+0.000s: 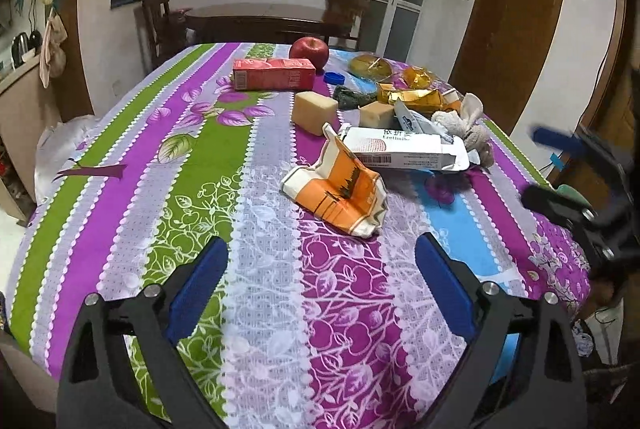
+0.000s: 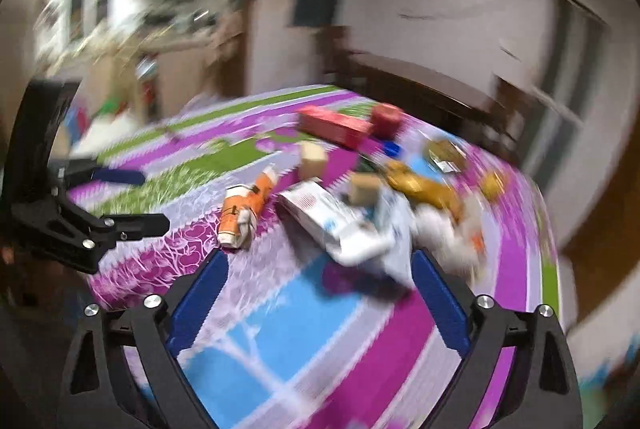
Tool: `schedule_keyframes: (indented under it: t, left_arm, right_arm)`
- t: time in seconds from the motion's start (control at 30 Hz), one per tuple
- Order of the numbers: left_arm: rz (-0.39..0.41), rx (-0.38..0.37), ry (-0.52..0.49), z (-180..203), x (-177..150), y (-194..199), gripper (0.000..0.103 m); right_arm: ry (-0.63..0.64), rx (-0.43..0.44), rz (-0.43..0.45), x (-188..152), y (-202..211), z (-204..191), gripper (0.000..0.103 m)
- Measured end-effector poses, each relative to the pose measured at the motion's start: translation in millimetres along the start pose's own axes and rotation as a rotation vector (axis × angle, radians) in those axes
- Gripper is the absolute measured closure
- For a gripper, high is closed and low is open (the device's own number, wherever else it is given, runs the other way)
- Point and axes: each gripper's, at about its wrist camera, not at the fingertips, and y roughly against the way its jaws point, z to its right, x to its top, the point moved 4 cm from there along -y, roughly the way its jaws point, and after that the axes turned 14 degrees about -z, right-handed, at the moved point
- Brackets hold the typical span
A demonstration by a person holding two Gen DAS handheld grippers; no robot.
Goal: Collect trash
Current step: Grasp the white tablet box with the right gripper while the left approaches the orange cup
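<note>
A crushed orange and white carton (image 1: 340, 189) lies on the striped tablecloth (image 1: 200, 189), just ahead of my open, empty left gripper (image 1: 320, 269). Behind it lie a flattened white box (image 1: 404, 149), gold wrappers (image 1: 416, 97), crumpled tissue (image 1: 464, 125) and a red carton (image 1: 274, 73). My right gripper (image 2: 320, 281) is open and empty above the table's near right part; its view is blurred. The white box (image 2: 332, 221) lies just ahead of it, and the orange carton (image 2: 244, 213) to the left. The right gripper shows at the right edge of the left view (image 1: 560, 169).
A red apple (image 1: 309, 51), a blue bottle cap (image 1: 334, 78) and two tan blocks (image 1: 314, 111) sit among the litter. A dark table with chairs (image 1: 256, 23) stands behind. A brown door (image 1: 516, 21) is at the right. A counter with a kettle (image 1: 20, 49) is at the left.
</note>
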Motion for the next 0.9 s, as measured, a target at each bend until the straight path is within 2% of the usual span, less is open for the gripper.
schedule_keyframes:
  t: [0.07, 0.13, 0.27, 0.43, 0.47, 0.5, 0.53, 0.63, 0.73, 0.9]
  left_arm:
    - [-0.005, -0.019, 0.016, -6, 1, -2, 0.013]
    - [-0.014, -0.036, 0.033, -12, 2, -4, 0.013]
    - [-0.032, -0.038, 0.064, -23, 4, -10, 0.013]
    - [-0.06, -0.058, 0.079, -28, 7, -17, 0.013]
    - [-0.065, -0.066, 0.077, -28, 9, -19, 0.013]
    - [-0.068, -0.071, 0.075, -28, 10, -20, 0.013]
    - [-0.071, -0.078, 0.07, -26, 12, -22, 0.013]
    - [-0.074, -0.089, 0.061, -21, 17, -24, 0.013]
    - [-0.067, -0.108, 0.031, -10, 23, -24, 0.013]
    - [-0.059, -0.132, -0.03, 17, 32, -28, 0.013]
  right_arm:
    - [0.117, 0.02, -0.044, 18, -16, 0, 0.015]
    - [0.214, 0.079, -0.115, 40, -36, 2, 0.015]
    - [0.34, 0.123, -0.227, 62, -71, 6, 0.015]
    - [0.412, 0.13, -0.364, 59, -114, 2, 0.033]
    - [0.413, 0.134, -0.379, 58, -119, 1, 0.039]
    - [0.411, 0.132, -0.388, 57, -122, 1, 0.05]
    - [0.406, 0.127, -0.39, 57, -124, 0, 0.056]
    - [0.385, 0.141, -0.361, 54, -115, 0, 0.057]
    - [0.327, 0.143, -0.283, 55, -89, 5, 0.057]
    - [0.14, 0.137, -0.12, 49, -35, 28, 0.057]
